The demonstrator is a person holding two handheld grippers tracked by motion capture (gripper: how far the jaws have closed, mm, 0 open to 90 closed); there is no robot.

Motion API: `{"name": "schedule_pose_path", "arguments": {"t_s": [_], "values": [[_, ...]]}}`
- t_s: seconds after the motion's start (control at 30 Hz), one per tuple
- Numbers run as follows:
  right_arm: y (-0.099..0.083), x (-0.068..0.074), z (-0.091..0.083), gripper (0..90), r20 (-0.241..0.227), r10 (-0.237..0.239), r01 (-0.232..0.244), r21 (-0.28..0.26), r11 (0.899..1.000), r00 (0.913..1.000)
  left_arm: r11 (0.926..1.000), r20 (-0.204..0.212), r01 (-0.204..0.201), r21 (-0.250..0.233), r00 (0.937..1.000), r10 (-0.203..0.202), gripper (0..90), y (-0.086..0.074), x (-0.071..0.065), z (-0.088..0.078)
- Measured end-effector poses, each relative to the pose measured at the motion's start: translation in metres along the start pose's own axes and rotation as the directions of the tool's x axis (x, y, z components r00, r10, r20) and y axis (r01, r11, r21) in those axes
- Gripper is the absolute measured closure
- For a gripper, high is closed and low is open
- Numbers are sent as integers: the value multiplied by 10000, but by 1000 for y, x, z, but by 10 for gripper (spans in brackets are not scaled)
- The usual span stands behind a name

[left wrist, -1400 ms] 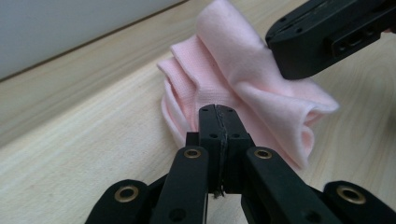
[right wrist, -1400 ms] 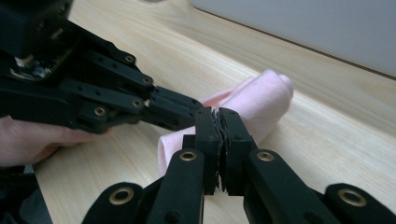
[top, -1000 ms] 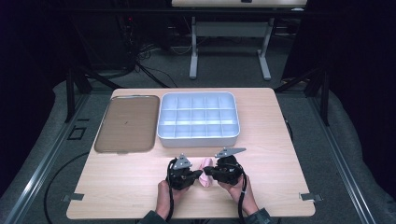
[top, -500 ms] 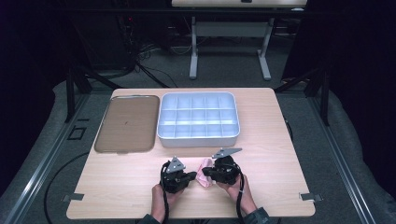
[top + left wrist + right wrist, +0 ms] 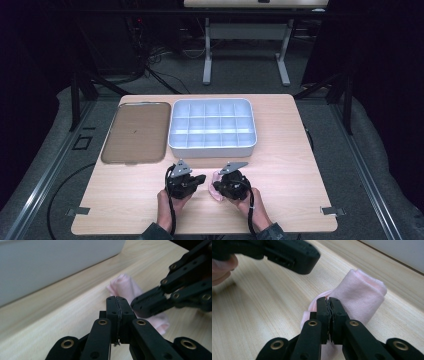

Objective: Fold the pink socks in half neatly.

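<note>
A small pink folded cloth (image 5: 216, 189) lies on the wooden table near its front edge, between my two grippers. My right gripper (image 5: 220, 186) touches it. In the right gripper view the right gripper (image 5: 328, 301) has its jaws shut, and a bunched fold of the cloth (image 5: 359, 295) meets their tips. My left gripper (image 5: 200, 179) sits a short way left of the cloth. In the left gripper view the left gripper (image 5: 117, 301) is shut with nothing between its jaws. Beyond it lies the cloth (image 5: 125, 286), with the right gripper's tips (image 5: 136, 305) resting on it.
A white box with several compartments (image 5: 212, 149) stands just behind the grippers. A flat brown tray (image 5: 136, 132) lies to its left. The box wall (image 5: 50, 262) is close in the left gripper view. Bare wood stretches to both sides.
Both hands have drawn back toward the table's front edge. The left gripper has moved left, off the cloth, so a gap has opened. The cloth stays at the right gripper.
</note>
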State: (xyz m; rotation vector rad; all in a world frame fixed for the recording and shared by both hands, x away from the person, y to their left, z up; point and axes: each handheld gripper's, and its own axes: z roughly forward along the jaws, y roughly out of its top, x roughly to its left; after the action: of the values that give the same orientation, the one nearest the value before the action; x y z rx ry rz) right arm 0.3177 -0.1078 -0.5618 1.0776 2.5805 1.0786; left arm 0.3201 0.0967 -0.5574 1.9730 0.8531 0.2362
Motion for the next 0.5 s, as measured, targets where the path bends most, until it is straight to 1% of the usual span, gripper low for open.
{"name": "schedule_pose_path", "arguments": {"t_s": [0.13, 0.23, 0.27, 0.3, 0.33, 0.37, 0.4, 0.43, 0.5], "values": [[-1, 0, 0, 877, -27, -15, 15, 5, 10000, 10000, 9990, 342, -439, 8, 9985, 438, 889, 18, -9, 10], [-3, 0, 0, 877, -28, 38, -39, -113, 9999, 10000, 9981, 647, -624, 6, 9960, 622, 890, 26, -12, 18], [-4, 0, 0, 878, -17, 71, -71, -232, 9997, 10000, 9977, 794, -681, 37, 9945, 676, 890, 28, -12, 23], [-5, 1, 0, 878, -3, 162, -162, -272, 9995, 9999, 9978, 894, -667, 43, 9938, 660, 890, 28, -12, 25], [-5, 1, 0, 878, 25, 117, -117, -289, 9995, 9999, 9976, 958, -689, 115, 9931, 675, 890, 30, -12, 28], [-5, 2, 0, 878, 90, 65, -62, -294, 9995, 9999, 9967, 1014, -792, 199, 9919, 768, 890, 31, -13, 32], [-6, 3, 0, 877, 123, 94, -90, -333, 9994, 9999, 9964, 1054, -804, 272, 9914, 771, 891, 32, -13, 34], [-6, 3, 0, 878, 130, 101, -96, -355, 9993, 9999, 9944, 982, -959, 439, 9910, 912, 891, 32, -13, 37], [-7, 3, 0, 878, 168, 11, -5, -356, 9994, 9999, 9915, 947, -1033, 796, 9909, 956, 892, 32, -12, 44]]}}
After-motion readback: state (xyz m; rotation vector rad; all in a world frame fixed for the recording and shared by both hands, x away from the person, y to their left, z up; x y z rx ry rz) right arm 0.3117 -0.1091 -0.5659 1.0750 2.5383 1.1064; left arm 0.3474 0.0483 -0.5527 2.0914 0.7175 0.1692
